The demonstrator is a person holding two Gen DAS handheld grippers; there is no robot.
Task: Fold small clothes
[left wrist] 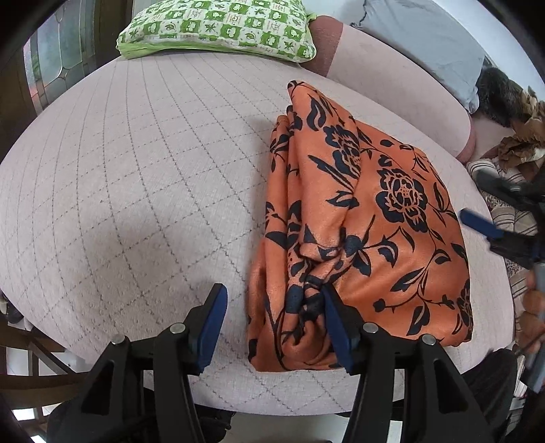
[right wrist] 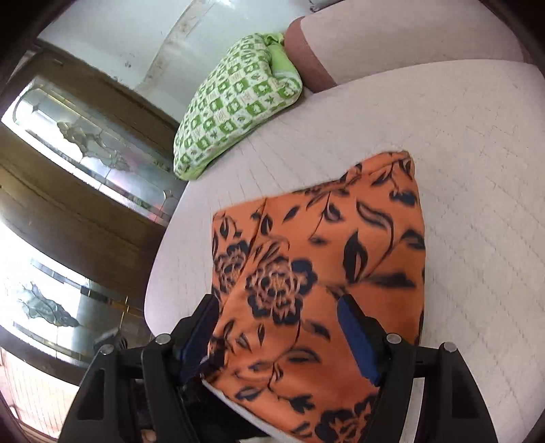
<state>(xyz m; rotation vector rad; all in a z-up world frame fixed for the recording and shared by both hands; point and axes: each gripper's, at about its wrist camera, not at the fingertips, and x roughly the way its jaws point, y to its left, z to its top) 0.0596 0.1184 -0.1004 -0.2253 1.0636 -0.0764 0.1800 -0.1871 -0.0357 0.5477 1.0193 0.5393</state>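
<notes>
Nearest in the left wrist view, the left gripper (left wrist: 272,306) hangs over the near edge of the bed (left wrist: 136,170), its jaws spread. One blue pad sits on bare cover, the other rests against the bunched near end of the orange cloth (left wrist: 368,218); nothing is pinched between them. The cloth lies folded into a rough wedge on the right half of the bed, its black flowers facing up.

The right wrist view shows the right gripper (right wrist: 279,327) low over the same cloth (right wrist: 323,255) from the other side, jaws wide apart, the fabric lying under and between them; whether either pad touches it I cannot tell, as the picture is blurred. Only the left view catches that gripper from outside (left wrist: 477,223), a blue pad at the cloth's right edge.

The cover is pale pink with a thin grey diamond grid. Farther back a green-checked pillow (left wrist: 218,27) sits beside a pink bolster (left wrist: 391,78). Only the right view shows the dark wooden doors (right wrist: 88,143) with patterned glass.
</notes>
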